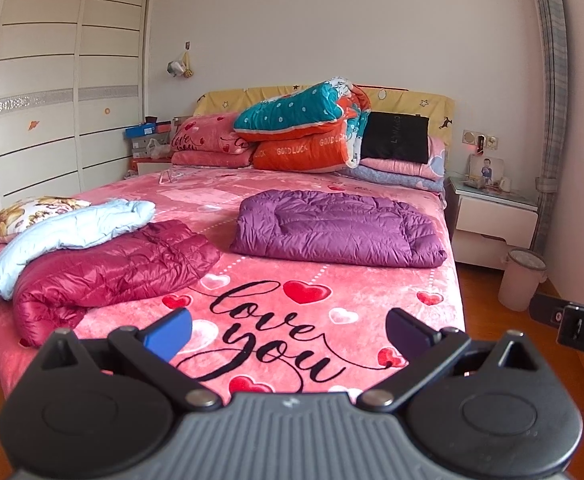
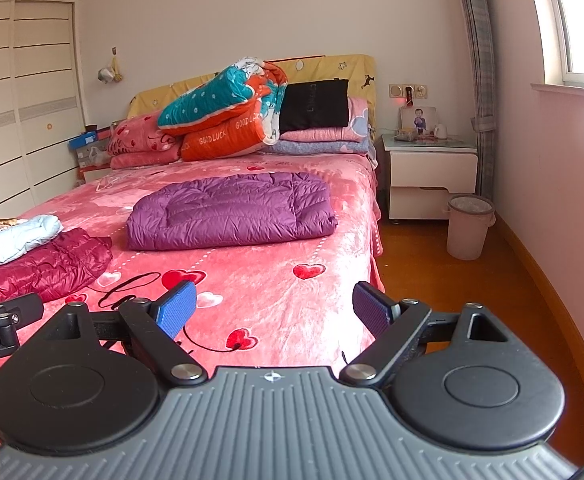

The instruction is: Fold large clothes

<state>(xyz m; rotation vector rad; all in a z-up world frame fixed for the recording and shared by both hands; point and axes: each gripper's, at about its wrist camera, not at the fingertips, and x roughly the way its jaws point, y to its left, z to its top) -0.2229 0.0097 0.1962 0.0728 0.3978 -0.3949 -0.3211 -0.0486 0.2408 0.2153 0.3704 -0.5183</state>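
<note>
1. The purple quilted down jacket [image 1: 338, 226] lay folded flat on the pink heart-printed bed blanket [image 1: 276, 280], toward the bed's right side.
2. To its left, well apart, the crimson shiny down jacket [image 1: 108, 268] lay crumpled near the left edge.
3. The pale blue padded jacket [image 1: 64, 234] lay partly on the crimson one, behind it.
4. Behind all three, the folded orange and teal quilt [image 1: 308, 132] was stacked against the headboard.
5. The white bedside cabinet [image 2: 432, 176] stood right of the bed, the pink round waste bin [image 2: 469, 226] before it.

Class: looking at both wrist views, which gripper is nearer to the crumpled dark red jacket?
Left. The left gripper hovers open beside the dark red jacket; the right gripper is open farther toward the bed's window side.
</note>
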